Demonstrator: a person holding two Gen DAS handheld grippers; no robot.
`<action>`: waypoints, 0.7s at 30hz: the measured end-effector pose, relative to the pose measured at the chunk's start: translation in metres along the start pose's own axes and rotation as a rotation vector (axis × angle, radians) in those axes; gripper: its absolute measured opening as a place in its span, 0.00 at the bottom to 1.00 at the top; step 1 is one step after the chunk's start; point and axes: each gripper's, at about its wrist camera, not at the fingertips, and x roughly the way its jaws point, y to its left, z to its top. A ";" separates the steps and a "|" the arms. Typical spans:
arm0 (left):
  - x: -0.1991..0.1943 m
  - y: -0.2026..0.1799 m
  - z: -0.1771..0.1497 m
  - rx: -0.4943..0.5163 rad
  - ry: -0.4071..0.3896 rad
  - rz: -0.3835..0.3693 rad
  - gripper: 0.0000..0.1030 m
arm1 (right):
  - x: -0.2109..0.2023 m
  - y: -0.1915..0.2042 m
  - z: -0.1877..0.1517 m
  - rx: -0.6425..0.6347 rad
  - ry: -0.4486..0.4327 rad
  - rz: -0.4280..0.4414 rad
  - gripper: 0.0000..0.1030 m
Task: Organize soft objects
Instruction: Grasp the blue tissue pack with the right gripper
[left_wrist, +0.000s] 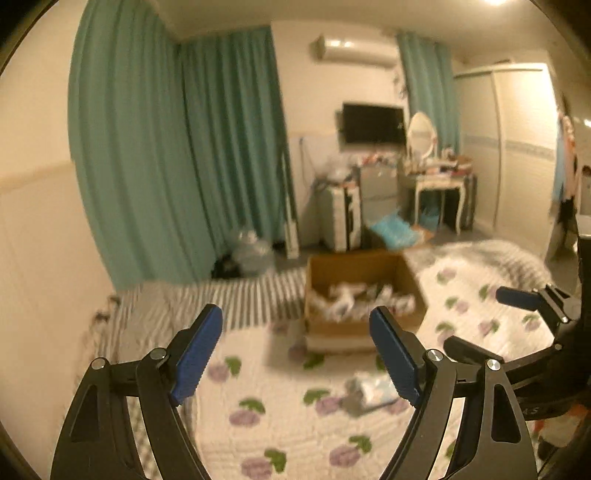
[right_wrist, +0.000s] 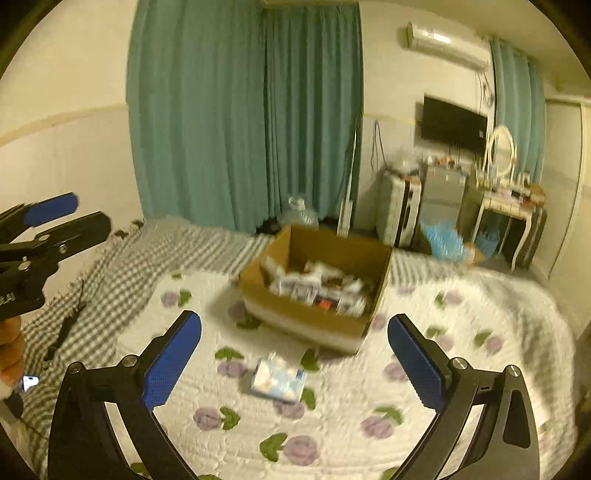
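Note:
A soft pale-blue and white packet lies on the flowered quilt in front of an open cardboard box that holds several white packets. My right gripper is open and empty, above the quilt with the packet between its fingers' line of sight. My left gripper is open and empty, held above the quilt; the packet lies near its right finger and the box beyond. Each gripper shows at the other view's edge, the right and the left.
A grey checked blanket covers the bed's left side. Teal curtains, a white heater, a dressing table with mirror and a blue bag stand beyond the bed. A phone lies at the left.

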 end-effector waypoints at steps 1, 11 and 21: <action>0.013 0.000 -0.012 -0.008 0.029 0.012 0.81 | 0.014 -0.002 -0.009 0.018 0.025 0.003 0.99; 0.118 -0.014 -0.115 -0.095 0.262 0.038 0.80 | 0.138 -0.008 -0.096 0.062 0.249 0.045 0.99; 0.161 -0.006 -0.161 -0.097 0.320 0.057 0.80 | 0.192 0.002 -0.104 0.056 0.323 0.067 0.97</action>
